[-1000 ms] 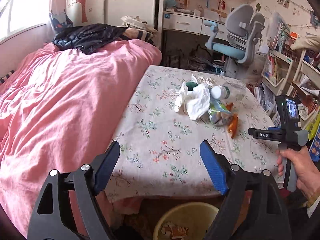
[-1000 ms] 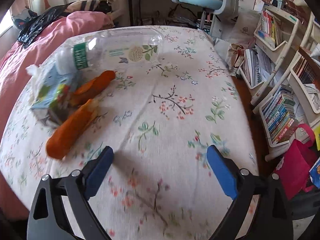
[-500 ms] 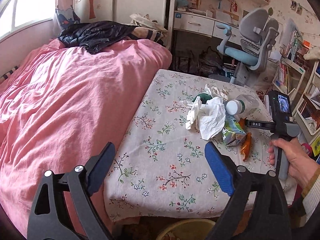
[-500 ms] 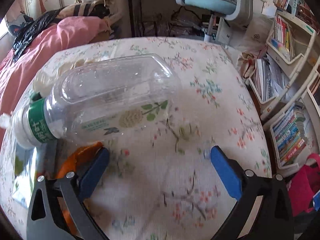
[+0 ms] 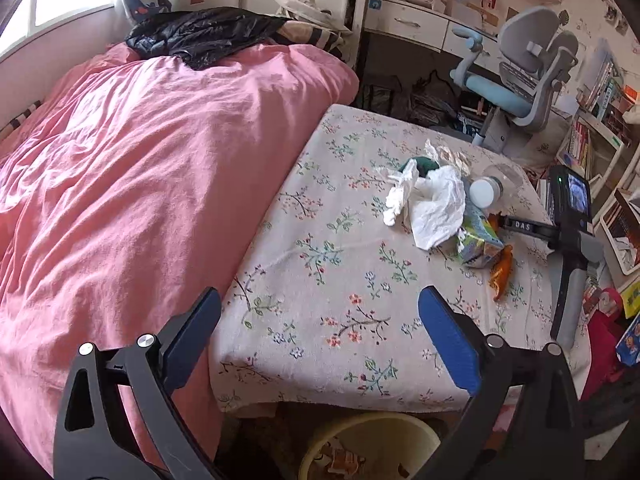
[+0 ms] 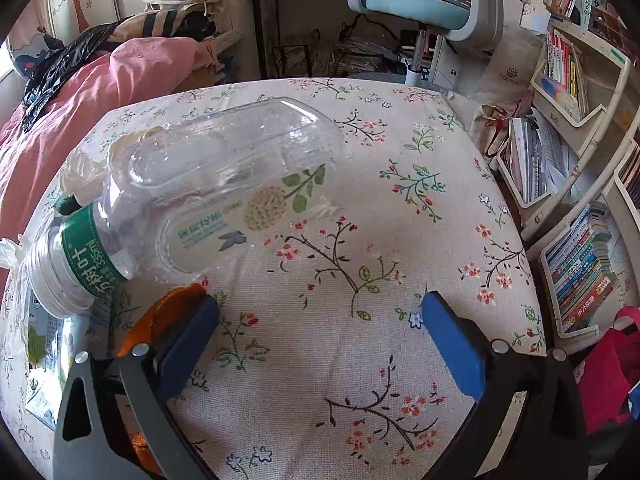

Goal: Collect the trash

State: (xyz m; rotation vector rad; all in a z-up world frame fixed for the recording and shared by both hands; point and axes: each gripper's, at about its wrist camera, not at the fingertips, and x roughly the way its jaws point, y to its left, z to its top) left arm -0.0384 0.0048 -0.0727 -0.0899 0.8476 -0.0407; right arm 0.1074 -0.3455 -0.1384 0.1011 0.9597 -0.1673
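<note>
A clear plastic bottle (image 6: 224, 184) with a green neck label lies on its side on the floral table (image 6: 360, 360), just ahead and left of my open right gripper (image 6: 320, 340). An orange wrapper (image 6: 160, 316) lies under the right gripper's left finger. In the left wrist view the trash pile sits mid-table: white tissue (image 5: 432, 208), the bottle (image 5: 488, 190), a green carton (image 5: 478, 242) and the orange wrapper (image 5: 502, 272). My left gripper (image 5: 320, 340) is open and empty above the table's near edge. A yellow bin (image 5: 372, 452) stands below it.
A pink-covered bed (image 5: 140, 180) borders the table on the left. A blue-grey desk chair (image 5: 520, 76) and a desk stand behind. Bookshelves (image 6: 576, 240) and a red bag (image 6: 608, 364) stand at the right. The right tool's handle (image 5: 568, 272) shows at the table's right edge.
My right gripper has moved forward and left up to the bottle, its left finger now over the orange wrapper. My left gripper has pulled back and left, with the bin in view below again.
</note>
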